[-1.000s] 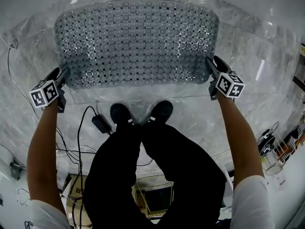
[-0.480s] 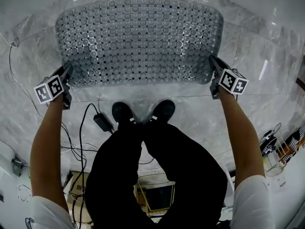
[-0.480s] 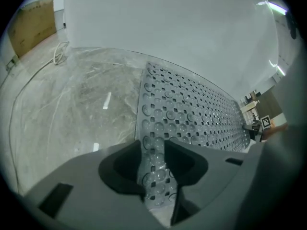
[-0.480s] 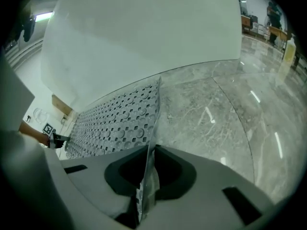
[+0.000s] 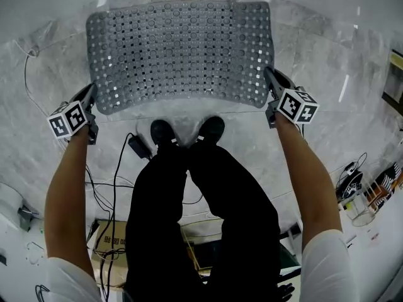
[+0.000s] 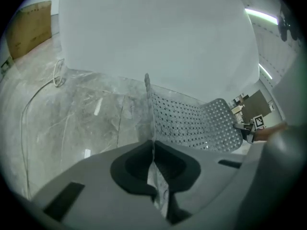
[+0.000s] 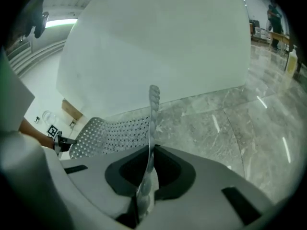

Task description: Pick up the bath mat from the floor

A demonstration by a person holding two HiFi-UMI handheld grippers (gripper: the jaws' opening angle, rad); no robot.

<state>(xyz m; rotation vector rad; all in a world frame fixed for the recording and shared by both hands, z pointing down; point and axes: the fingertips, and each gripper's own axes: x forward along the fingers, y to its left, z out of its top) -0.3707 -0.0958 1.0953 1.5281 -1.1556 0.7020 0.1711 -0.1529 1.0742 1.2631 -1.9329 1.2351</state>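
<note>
The grey perforated bath mat [image 5: 179, 55] spreads over the marble floor ahead of my feet, its near edge lifted. My left gripper [image 5: 92, 94] pinches the mat's near left corner, and its jaws have just been closing. In the left gripper view the thin mat edge [image 6: 152, 128] runs straight between the shut pads of the left gripper [image 6: 153, 145]. My right gripper [image 5: 271, 78] grips the near right corner after closing as well. The right gripper view shows the mat [image 7: 115, 131] stretching left, its edge clamped in the right gripper [image 7: 150, 150].
A black power adapter [image 5: 136, 146] and loose cables [image 5: 116, 168] lie by the person's shoes [image 5: 162, 133]. A cardboard box [image 5: 112, 239] sits behind the legs. Bottles and clutter [image 5: 359, 200] stand at the right. A white wall [image 6: 153, 32] rises behind the mat.
Both grippers have shut on the mat's near corners and risen, lifting that edge off the floor. The mat now looks narrower and drawn slightly toward me.
</note>
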